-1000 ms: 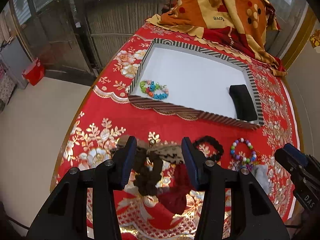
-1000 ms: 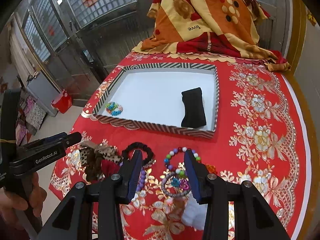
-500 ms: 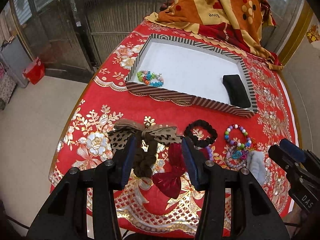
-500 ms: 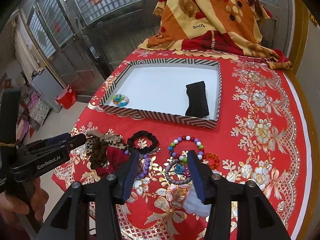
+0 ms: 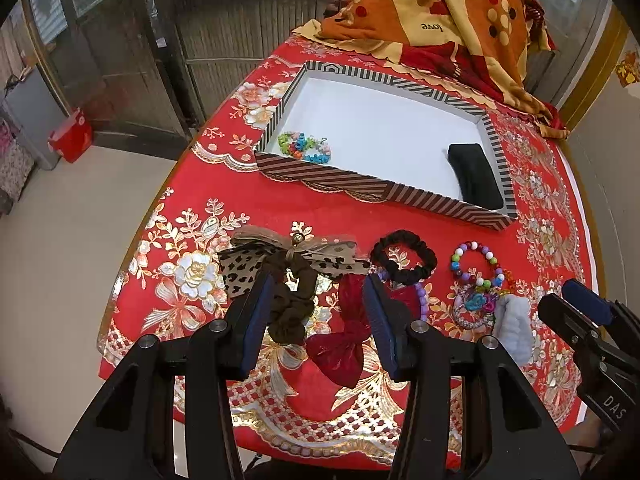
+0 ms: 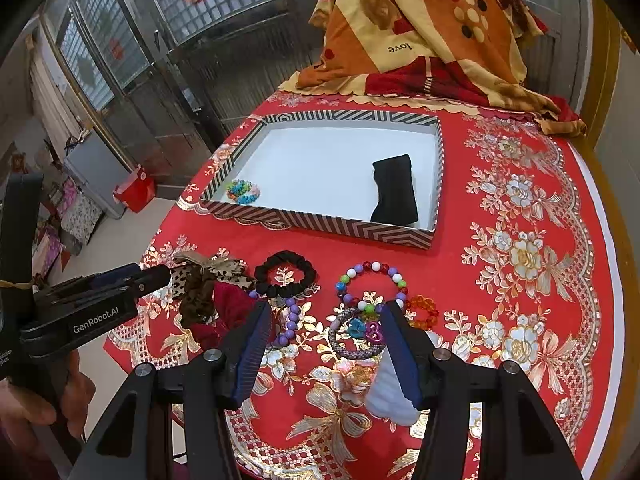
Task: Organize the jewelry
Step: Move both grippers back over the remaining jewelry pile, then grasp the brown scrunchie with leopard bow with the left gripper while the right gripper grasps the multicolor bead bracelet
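A striped tray (image 5: pixel 360 190) (image 6: pixel 328 228) holds a colourful bead bracelet (image 5: pixel 306 148) (image 6: pixel 243 192) and a black pouch (image 5: pixel 476 176) (image 6: pixel 394 188). On the red cloth in front lie a leopard bow scrunchie (image 5: pixel 288 268) (image 6: pixel 200 280), a red bow (image 5: pixel 344 344), a black scrunchie (image 5: pixel 402 256) (image 6: pixel 286 272), a multicolour bead bracelet (image 5: pixel 476 264) (image 6: pixel 374 280), a purple bead bracelet (image 6: pixel 290 320), a woven charm bracelet (image 6: pixel 356 332) and a white scrunchie (image 5: pixel 514 328) (image 6: pixel 388 396). My left gripper (image 5: pixel 318 312) is open above the bows. My right gripper (image 6: pixel 326 344) is open above the bracelets.
A folded orange and red blanket (image 5: pixel 440 20) (image 6: pixel 432 32) lies at the table's far end. The table edge drops to the floor on the left, where a red box (image 5: pixel 70 140) stands by a metal gate (image 5: pixel 180 40).
Both grippers have pulled back and up from the cloth, so more of the table and the items shows. Both stay open. No item has moved.
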Demonstrator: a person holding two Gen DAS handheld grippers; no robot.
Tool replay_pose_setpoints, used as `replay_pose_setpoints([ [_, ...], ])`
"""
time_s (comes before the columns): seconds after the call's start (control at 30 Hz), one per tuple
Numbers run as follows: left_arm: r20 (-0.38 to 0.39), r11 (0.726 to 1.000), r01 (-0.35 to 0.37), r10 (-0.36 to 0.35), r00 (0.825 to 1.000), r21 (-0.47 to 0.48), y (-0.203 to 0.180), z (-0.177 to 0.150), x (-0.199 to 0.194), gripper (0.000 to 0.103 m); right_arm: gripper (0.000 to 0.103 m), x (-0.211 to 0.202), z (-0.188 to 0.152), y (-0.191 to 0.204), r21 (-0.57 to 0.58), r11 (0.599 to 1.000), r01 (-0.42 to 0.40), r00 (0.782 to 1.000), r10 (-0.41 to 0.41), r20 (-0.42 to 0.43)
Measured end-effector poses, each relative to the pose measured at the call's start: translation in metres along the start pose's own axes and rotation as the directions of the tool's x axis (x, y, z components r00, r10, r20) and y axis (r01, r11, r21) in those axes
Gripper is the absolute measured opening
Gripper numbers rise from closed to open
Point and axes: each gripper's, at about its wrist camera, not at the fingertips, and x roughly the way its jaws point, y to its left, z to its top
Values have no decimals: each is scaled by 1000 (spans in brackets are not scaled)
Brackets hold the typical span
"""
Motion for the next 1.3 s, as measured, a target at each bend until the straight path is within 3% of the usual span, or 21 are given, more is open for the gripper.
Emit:
replay_pose_setpoints([
  [0.73, -21, 1000, -29, 29, 999, 8, 1, 3, 8, 46, 56, 9, 1, -7, 0, 1000, 8, 1000, -8, -26],
  [1.1, -130, 985, 103, -121, 984, -138, 53, 11, 18, 52, 60, 8, -8, -34, 40, 999, 35, 998, -33, -51],
  [1.3, -156, 981, 139, -159, 975, -133, 61, 8, 24, 60, 60, 12, -16, -49, 56, 998, 41, 997, -37, -72],
])
